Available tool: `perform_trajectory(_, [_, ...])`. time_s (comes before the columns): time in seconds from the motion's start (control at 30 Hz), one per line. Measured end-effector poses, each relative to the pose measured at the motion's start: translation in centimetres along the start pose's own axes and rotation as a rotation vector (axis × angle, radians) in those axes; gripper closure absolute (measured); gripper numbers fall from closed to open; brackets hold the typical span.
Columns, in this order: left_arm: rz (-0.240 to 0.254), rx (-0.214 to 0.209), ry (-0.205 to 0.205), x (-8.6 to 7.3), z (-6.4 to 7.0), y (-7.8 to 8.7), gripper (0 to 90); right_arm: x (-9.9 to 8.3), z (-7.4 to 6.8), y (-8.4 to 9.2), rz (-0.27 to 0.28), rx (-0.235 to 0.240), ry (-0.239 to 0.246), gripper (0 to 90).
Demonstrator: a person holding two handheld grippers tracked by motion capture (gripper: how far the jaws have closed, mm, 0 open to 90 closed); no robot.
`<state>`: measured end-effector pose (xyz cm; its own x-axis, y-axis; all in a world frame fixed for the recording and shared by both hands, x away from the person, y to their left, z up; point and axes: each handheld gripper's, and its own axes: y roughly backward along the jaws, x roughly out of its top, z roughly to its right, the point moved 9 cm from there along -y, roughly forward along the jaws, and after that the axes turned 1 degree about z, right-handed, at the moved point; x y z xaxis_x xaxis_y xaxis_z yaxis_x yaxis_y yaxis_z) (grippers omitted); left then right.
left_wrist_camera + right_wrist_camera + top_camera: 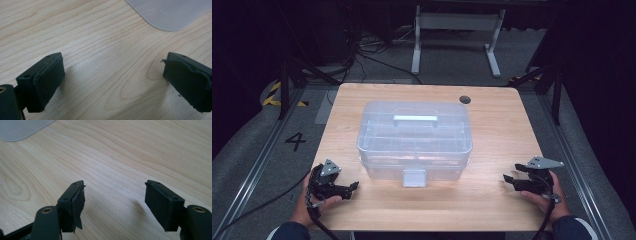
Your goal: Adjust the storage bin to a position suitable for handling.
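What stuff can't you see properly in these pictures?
- Inside of the clear plastic lidded box: high view, the frosted walls blur it; contents cannot be told.
- Whether its pale front latch is fastened: high view, too small.
- Most of the box: left gripper view, one corner shows, the rest cut off by the top edge.
- The person's arms: high view, cut off by the bottom edge below the left hand.

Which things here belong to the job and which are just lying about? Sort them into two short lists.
Part of the job:
- clear plastic storage box, lid on, with its front latch
- left gripper, jaws open, empty
- right gripper, jaws open, empty

Just lying about:
- wooden table under it all
- white desk frame beyond
- loose cables on the floor
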<state>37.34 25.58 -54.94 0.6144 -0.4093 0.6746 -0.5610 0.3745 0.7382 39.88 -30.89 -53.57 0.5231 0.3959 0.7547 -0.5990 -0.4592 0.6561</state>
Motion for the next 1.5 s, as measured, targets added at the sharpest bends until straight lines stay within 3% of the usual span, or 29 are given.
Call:
perform_trajectory(0.17, [0.008, -0.009, -0.001, 0.0, 0.0, 0.0, 4.3, 0.6, -0.5, 0.3, 0.010, 0.010, 0.011, 34.2])
perform_trajectory(0.53, [0.005, -0.010, -0.004, 0.0, 0.0, 0.0, 4.6, 3.6, -1.5, 1.2, 0.060, 0.002, 0.056, 33.6])
perform_trajectory(1.0, [0.005, -0.010, -0.005, 0.0, 0.0, 0.0, 4.6, 7.9, -3.1, 2.0, 0.110, 0.046, 0.136, 34.2])
perform_trajectory(1.5, [0.003, -0.009, -0.006, 0.0, 0.0, 0.0, 4.6, 15.0, -5.4, 3.6, 0.211, 0.084, 0.213, 36.9])
